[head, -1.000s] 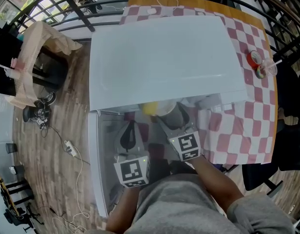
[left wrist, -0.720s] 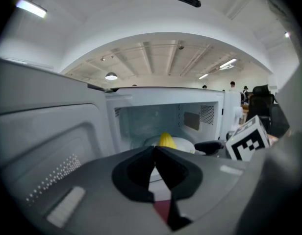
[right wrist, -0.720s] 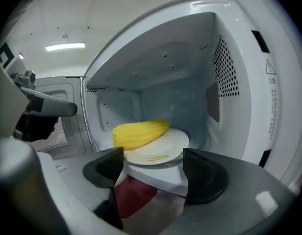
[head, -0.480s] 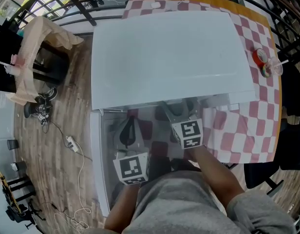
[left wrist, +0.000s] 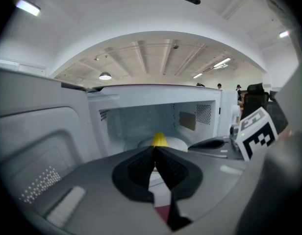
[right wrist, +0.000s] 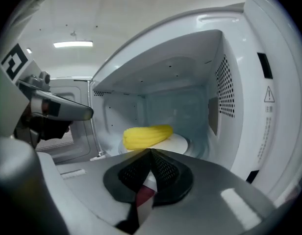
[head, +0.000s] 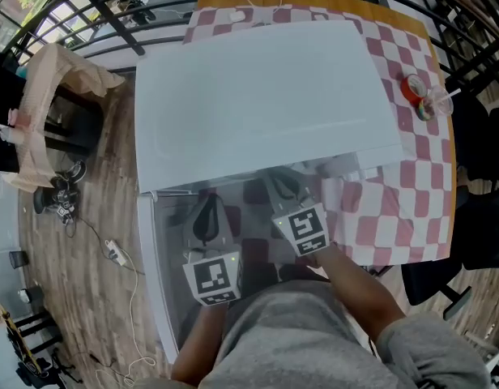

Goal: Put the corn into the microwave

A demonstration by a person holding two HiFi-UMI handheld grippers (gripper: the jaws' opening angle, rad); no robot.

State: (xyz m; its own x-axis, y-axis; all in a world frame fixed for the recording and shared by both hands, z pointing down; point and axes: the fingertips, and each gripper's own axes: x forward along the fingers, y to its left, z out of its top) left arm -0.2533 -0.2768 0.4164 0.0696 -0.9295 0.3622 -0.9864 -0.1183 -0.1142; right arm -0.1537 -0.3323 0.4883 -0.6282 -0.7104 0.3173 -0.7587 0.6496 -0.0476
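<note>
The yellow corn (right wrist: 146, 136) lies on a white plate (right wrist: 183, 142) inside the open white microwave (head: 258, 96). From the left gripper view only the tip of the corn (left wrist: 160, 139) shows. My right gripper (right wrist: 150, 153) is just in front of the opening, short of the corn. Its jaws have just been closing and now meet with nothing between them. My left gripper (left wrist: 155, 148) is beside it, also shut and empty. In the head view the left gripper (head: 205, 217) and the right gripper (head: 283, 186) sit side by side at the oven's mouth, and the microwave's top hides the corn.
The microwave door (left wrist: 38, 146) stands swung open to the left. The microwave rests on a table with a red-and-white checked cloth (head: 395, 209). Tape rolls (head: 411, 91) and a cup with a straw (head: 434, 104) sit at the far right. Cables (head: 112, 250) lie on the wooden floor at left.
A second ago the yellow corn and white plate showed at the microwave's mouth by the right gripper in the head view; now the microwave's top hides them. Both grippers have hardly moved.
</note>
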